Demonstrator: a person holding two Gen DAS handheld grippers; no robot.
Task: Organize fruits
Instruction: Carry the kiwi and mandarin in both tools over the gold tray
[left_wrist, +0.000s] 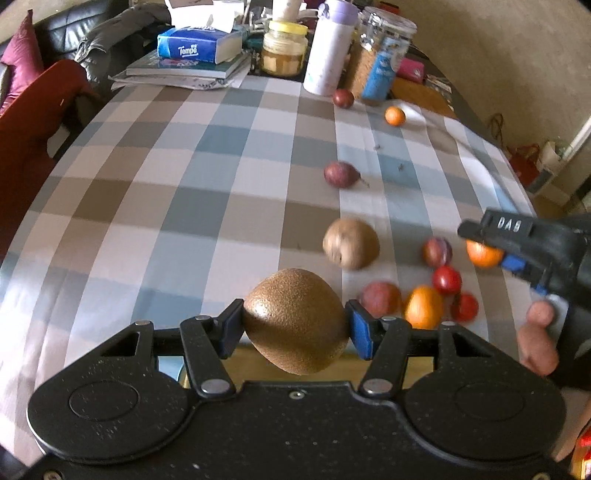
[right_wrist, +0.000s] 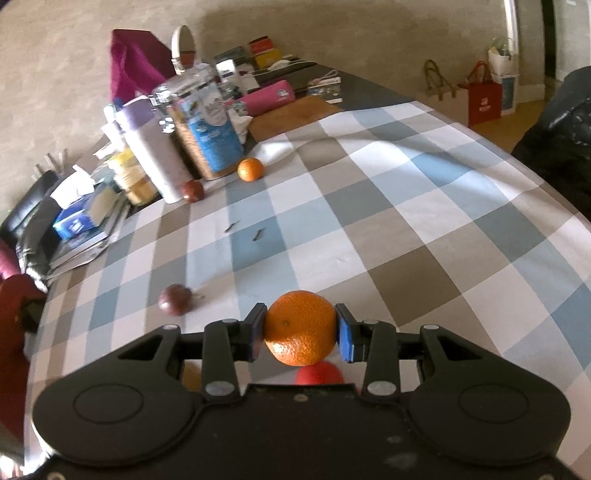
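While both tools are loaded, left gripper (left_wrist: 294, 322) is clamped across a fuzzy brown oval kiwi (left_wrist: 295, 320), raised above the checked tablecloth (left_wrist: 155, 192) near its front edge. Right gripper (right_wrist: 300, 332) pinches a round orange mandarin (right_wrist: 300, 326) at mid-girth, over the fruit cluster (left_wrist: 424, 291) toward the front right. Kiwi looks soft, bruisable; mandarin skin is yielding. Grip at the widest part, lightly.

both wrist views look forward, low and close over the checked tablecloth (left_wrist: 184, 206) — sharing its cluttered far end.
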